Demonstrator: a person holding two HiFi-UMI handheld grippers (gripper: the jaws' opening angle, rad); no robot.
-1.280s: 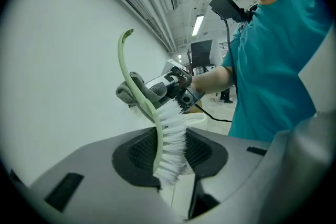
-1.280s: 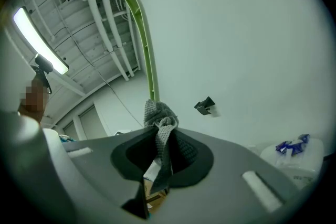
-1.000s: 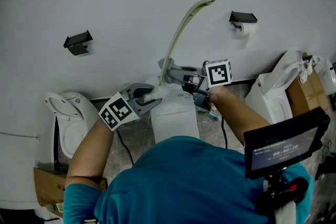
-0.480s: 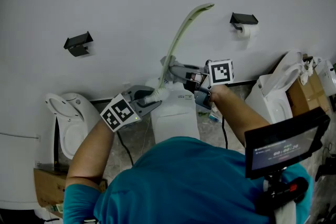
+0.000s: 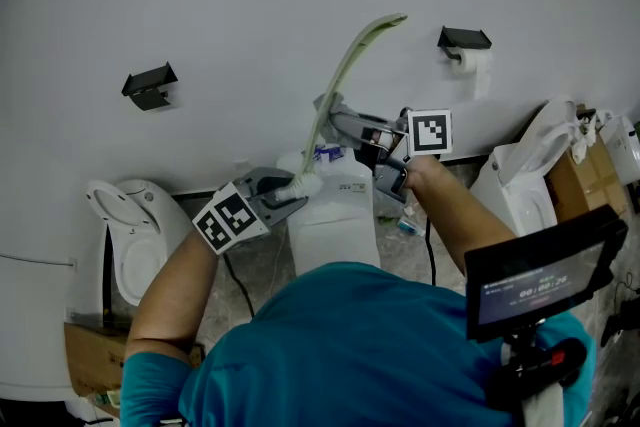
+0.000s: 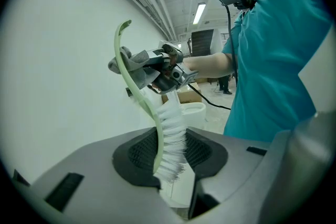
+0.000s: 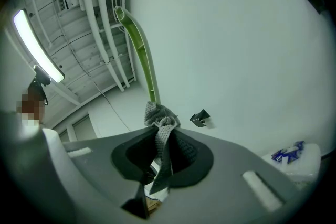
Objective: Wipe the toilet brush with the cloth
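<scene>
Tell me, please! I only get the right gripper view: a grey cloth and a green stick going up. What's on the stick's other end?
Observer: White bristles. It's a toilet brush, and the left gripper is clamped on the bristle end.
Operator: Is my cloth hugging the stick?
Observer: Yes. In the left gripper view, the cloth is folded around the brush partway up, pinched in the right gripper.
</scene>
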